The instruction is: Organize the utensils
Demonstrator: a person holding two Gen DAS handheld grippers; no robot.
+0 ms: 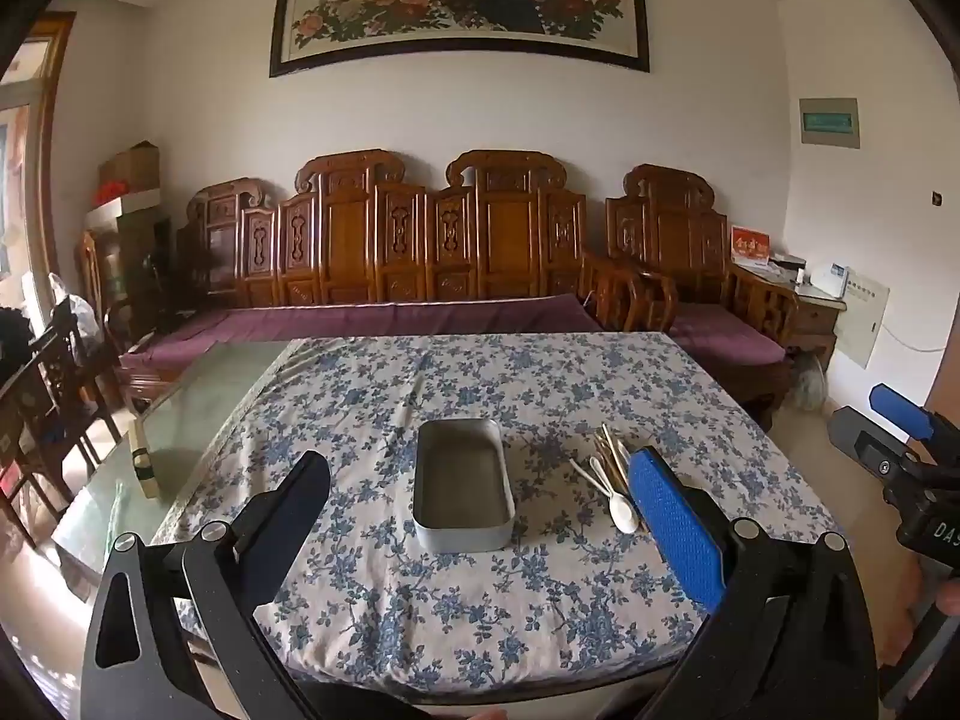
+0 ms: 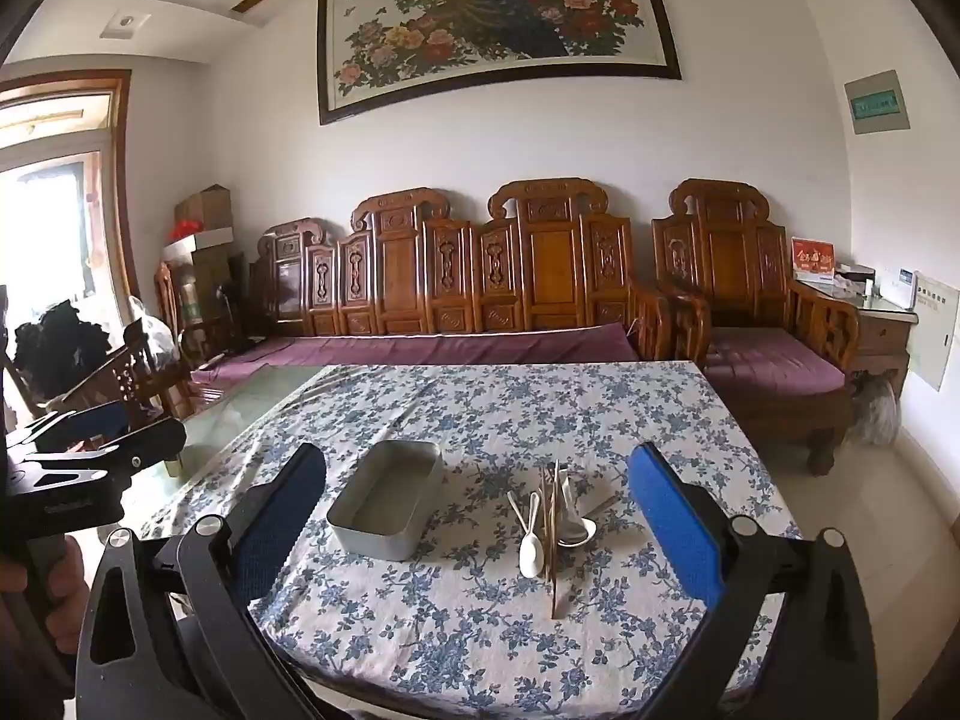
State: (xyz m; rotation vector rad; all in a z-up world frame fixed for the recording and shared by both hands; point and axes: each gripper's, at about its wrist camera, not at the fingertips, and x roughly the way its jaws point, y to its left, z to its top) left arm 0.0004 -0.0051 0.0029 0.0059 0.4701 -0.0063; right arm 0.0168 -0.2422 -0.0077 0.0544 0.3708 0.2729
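Only "DAS" on right gripper (image 1: 900, 438).

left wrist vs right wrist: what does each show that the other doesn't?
Left wrist only: right gripper at the frame's right edge; the chopsticks partly hidden behind a finger pad.

Right wrist only: a metal spoon beside the white spoon, the chopsticks at full length, the left gripper at left.

Both: empty metal tin on the floral tablecloth, utensil pile to its right, both grippers open and empty.
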